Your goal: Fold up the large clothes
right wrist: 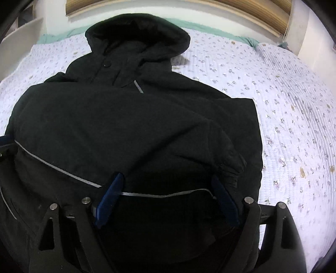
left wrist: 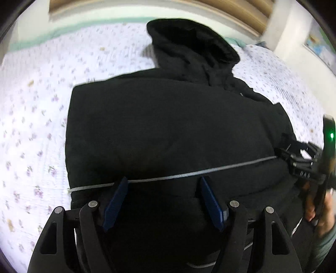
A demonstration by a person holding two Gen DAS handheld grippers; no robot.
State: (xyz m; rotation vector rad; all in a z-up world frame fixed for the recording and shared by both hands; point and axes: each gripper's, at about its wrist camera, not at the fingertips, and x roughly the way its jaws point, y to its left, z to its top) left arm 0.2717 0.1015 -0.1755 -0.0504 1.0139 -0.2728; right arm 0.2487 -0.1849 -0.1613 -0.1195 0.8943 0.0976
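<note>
A large black hooded jacket [left wrist: 168, 126] lies on the bed, hood [left wrist: 189, 42] at the far end, with both sides folded in. A grey reflective stripe [left wrist: 189, 174] runs across its lower part. My left gripper [left wrist: 163, 182] is open, its blue pads just above the jacket at the stripe. The jacket also fills the right wrist view [right wrist: 130, 130]. My right gripper [right wrist: 166, 180] is open over the jacket's lower right, near a folded sleeve cuff [right wrist: 231, 166]. In the left wrist view the right gripper [left wrist: 281, 153] shows at the jacket's right edge.
The bed has a white quilt with small purple flowers [right wrist: 294, 126] and a green edge [left wrist: 63, 33] at the far side. A wooden headboard [right wrist: 241, 12] and white wall stand behind. A hand [left wrist: 321, 212] holds the right gripper.
</note>
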